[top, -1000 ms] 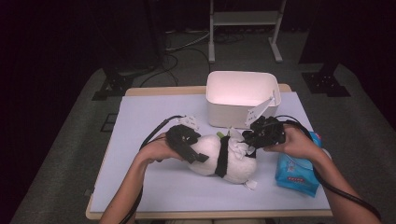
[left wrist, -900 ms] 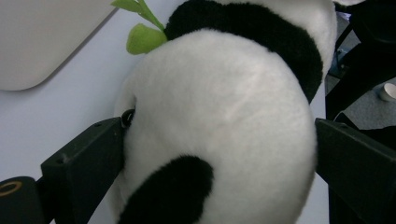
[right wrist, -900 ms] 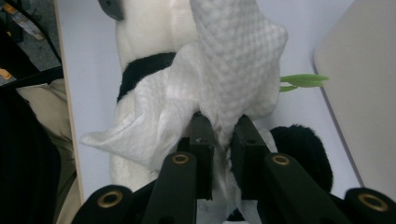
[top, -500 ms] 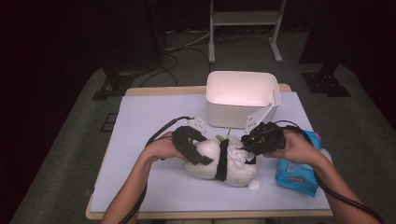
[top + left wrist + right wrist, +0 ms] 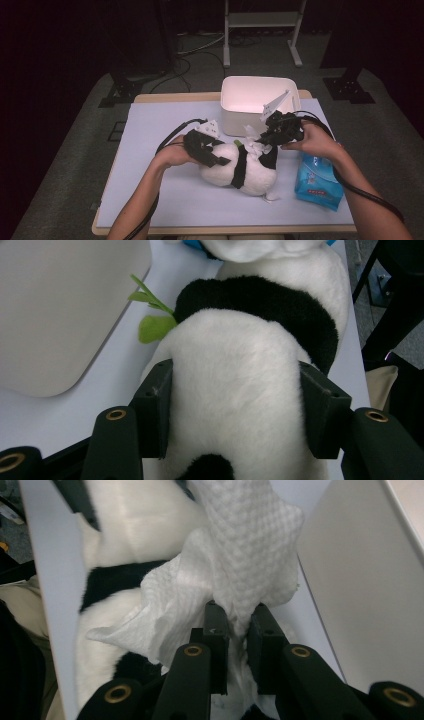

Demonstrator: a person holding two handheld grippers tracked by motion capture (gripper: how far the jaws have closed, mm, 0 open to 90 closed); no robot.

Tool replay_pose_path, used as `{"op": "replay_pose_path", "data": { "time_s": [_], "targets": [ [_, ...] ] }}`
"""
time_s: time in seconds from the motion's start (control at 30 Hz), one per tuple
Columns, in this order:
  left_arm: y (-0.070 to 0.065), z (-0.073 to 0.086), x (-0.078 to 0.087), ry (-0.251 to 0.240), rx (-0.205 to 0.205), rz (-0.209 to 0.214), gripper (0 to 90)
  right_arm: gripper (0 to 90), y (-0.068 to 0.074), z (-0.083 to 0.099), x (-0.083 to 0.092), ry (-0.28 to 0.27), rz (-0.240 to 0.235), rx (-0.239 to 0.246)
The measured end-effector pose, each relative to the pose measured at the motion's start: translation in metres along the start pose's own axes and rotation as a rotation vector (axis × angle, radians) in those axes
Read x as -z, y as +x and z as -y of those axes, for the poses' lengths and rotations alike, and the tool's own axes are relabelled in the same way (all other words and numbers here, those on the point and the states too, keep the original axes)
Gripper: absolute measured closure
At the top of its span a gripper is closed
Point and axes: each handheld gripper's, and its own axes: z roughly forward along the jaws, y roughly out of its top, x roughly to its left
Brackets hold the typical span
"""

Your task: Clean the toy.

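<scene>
Left gripper [image 5: 235,405], closed around panda [image 5: 240,390].

Black-and-white plush panda [image 5: 243,170], white dimpled wipe [image 5: 240,555], blue packet [image 5: 319,181]

Overhead light bright on the pale surface [image 5: 165,190], room around it sunk in darkness, white bin [image 5: 250,97] glaring inside, soft shadows beneath forearms, close views evenly lit, near jaws slightly soft

Black-and-white plush panda [image 5: 245,167] lying on table, crumpled white wipe [image 5: 235,565] above it
</scene>
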Motion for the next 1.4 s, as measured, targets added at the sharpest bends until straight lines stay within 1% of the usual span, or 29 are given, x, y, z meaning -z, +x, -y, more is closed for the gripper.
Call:
{"op": "replay_pose_path", "data": {
  "time_s": [0.07,0.13,0.17,0.2,0.23,0.33,0.37,0.43,0.53,0.57,0.6,0.63,0.67,0.7,0.73,0.8,0.87,0.97,1.03,1.1,1.13,1.23,1.4],
  "targets": [
    [-0.001,0.001,0.000,0.001,0.005,0.006,40.2,80.0,-0.003,-0.001,-0.005,0.026,0.001,-0.004],
    [-0.003,0.004,0.000,0.000,0.016,0.018,39.1,80.0,0.000,0.000,-0.009,0.036,-0.018,-0.004],
    [-0.003,0.005,0.000,0.006,0.022,0.023,38.1,80.0,0.002,0.001,-0.010,0.039,-0.021,0.006],
    [-0.003,0.006,0.000,-0.002,0.038,0.032,36.5,80.0,0.005,0.002,-0.012,0.039,-0.024,0.005],
    [-0.004,0.007,0.000,-0.003,0.040,0.040,34.7,80.0,0.008,0.003,-0.013,0.039,-0.023,0.012],
    [-0.007,0.006,0.001,0.004,0.056,0.056,28.4,80.3,0.018,0.005,-0.015,0.036,-0.023,0.032],
    [-0.009,0.005,0.002,0.012,0.063,0.065,27.2,80.3,0.020,0.006,-0.015,0.033,-0.021,0.036],
    [-0.009,0.004,0.004,0.015,0.082,0.083,22.2,80.3,0.026,0.007,-0.014,0.025,-0.022,0.040],
    [-0.008,0.002,0.007,0.026,0.102,0.086,19.5,80.3,0.036,0.008,-0.014,0.019,-0.032,0.061],
    [-0.007,0.002,0.007,0.030,0.115,0.084,18.8,80.3,0.038,0.009,-0.014,0.018,-0.035,0.067],
    [-0.007,0.002,0.007,0.033,0.122,0.087,17.8,80.4,0.041,0.009,-0.014,0.018,-0.037,0.067],
    [-0.007,0.002,0.006,0.033,0.120,0.091,18.0,80.3,0.042,0.010,-0.014,0.016,-0.037,0.073],
    [-0.008,0.002,0.006,0.031,0.109,0.099,20.6,80.3,0.044,0.011,-0.014,0.017,-0.039,0.073],
    [-0.008,0.002,0.006,0.031,0.109,0.099,22.8,80.4,0.045,0.011,-0.014,0.017,-0.040,0.076],
    [-0.010,0.002,0.005,0.038,0.095,0.097,24.5,80.3,0.046,0.012,-0.014,0.017,-0.040,0.082],
    [-0.011,0.002,0.004,0.036,0.089,0.096,27.8,80.3,0.048,0.012,-0.013,0.028,-0.040,0.080],
    [-0.013,0.002,0.004,0.028,0.079,0.099,31.9,80.3,0.047,0.010,-0.012,0.037,-0.037,0.086],
    [-0.015,0.004,0.003,0.022,0.077,0.107,35.4,80.0,0.044,0.005,-0.010,0.036,-0.031,0.083],
    [-0.016,0.006,0.004,0.023,0.083,0.114,35.6,80.1,0.042,0.004,-0.011,0.029,-0.045,0.068],
    [-0.016,0.006,0.004,0.024,0.086,0.123,34.7,80.2,0.045,0.004,-0.016,0.040,-0.063,0.074],
    [-0.016,0.006,0.005,0.029,0.088,0.124,33.8,80.3,0.047,0.004,-0.018,0.035,-0.065,0.085],
    [-0.015,0.004,0.007,0.037,0.101,0.138,31.3,80.4,0.052,0.005,-0.018,0.027,-0.060,0.092],
    [-0.015,-0.003,0.010,0.052,0.096,0.155,29.5,80.4,0.061,0.009,-0.016,0.017,-0.063,0.108]
  ]
}}
